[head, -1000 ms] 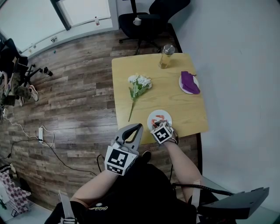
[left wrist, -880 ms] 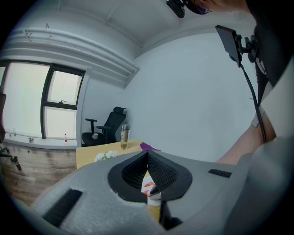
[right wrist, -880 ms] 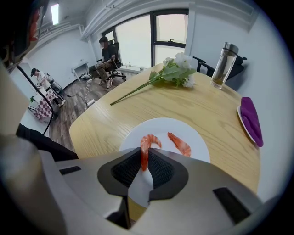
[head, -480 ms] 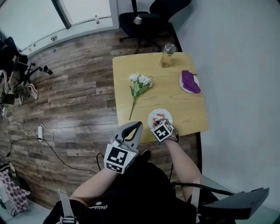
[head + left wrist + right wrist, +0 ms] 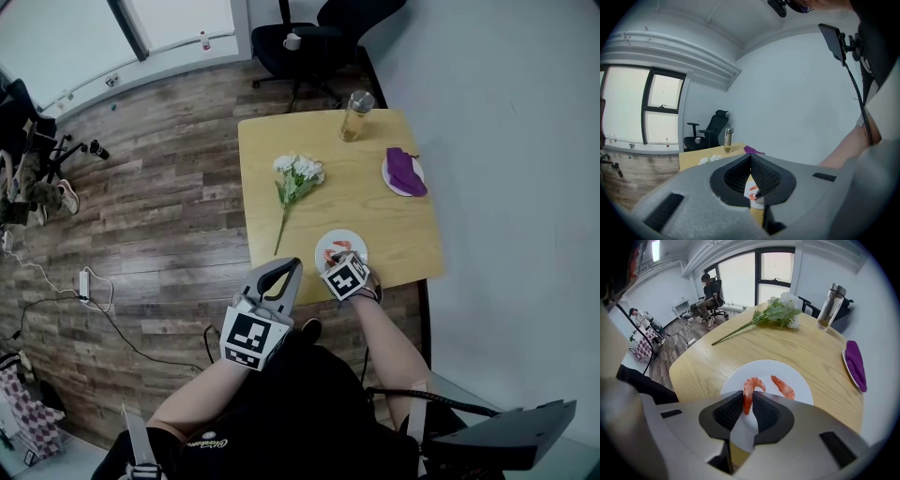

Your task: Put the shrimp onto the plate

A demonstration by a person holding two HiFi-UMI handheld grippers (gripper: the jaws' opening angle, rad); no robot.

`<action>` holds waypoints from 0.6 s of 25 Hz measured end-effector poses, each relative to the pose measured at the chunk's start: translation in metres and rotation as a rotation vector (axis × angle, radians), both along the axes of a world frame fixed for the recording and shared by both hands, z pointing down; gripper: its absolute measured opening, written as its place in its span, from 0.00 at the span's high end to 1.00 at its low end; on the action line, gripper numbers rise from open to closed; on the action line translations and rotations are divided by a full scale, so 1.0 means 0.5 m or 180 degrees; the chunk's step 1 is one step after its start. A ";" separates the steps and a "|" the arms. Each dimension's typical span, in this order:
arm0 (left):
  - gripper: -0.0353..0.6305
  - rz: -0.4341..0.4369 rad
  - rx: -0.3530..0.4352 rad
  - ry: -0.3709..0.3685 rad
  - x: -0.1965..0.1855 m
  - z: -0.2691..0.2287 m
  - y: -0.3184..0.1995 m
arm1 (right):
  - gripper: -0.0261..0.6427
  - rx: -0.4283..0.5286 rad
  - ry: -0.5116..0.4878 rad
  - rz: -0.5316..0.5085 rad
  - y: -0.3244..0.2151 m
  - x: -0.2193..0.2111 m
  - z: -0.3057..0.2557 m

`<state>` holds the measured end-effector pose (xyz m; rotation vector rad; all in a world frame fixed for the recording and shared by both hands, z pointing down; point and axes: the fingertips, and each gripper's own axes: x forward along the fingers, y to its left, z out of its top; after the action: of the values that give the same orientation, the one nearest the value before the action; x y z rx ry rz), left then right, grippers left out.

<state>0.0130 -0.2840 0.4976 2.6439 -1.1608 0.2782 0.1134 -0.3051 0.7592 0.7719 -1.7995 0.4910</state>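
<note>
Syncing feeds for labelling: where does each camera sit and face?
Head view: on the person's head, looking down at the square yellow wooden table; forearms, left gripper, right gripper show.
Left gripper view: on the left gripper, along its shut jaws across the table; a forearm shows.
Right gripper view: on the right gripper, down at the round white plate; jaws shut on a curled orange shrimp.
Shared: all show that plate.

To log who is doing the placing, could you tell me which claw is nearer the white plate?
Right. The right claw is over the plate's near edge, shut on a shrimp; the left claw sits off to the plate's left.
</note>
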 end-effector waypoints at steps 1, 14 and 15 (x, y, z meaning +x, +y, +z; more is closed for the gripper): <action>0.94 -0.0001 -0.0002 0.0003 0.000 0.000 0.000 | 0.87 0.0000 -0.0002 0.0002 0.001 0.000 0.000; 0.94 0.0035 0.0031 -0.0002 0.008 -0.011 0.001 | 0.82 0.0005 -0.0270 0.0229 0.007 0.009 -0.018; 0.94 0.0042 0.0030 -0.0004 0.009 -0.011 0.001 | 0.82 0.0003 -0.0297 0.0256 0.008 0.010 -0.019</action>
<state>0.0175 -0.2835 0.4921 2.6608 -1.1483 0.2776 0.1185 -0.3011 0.7495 0.8364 -1.8601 0.5877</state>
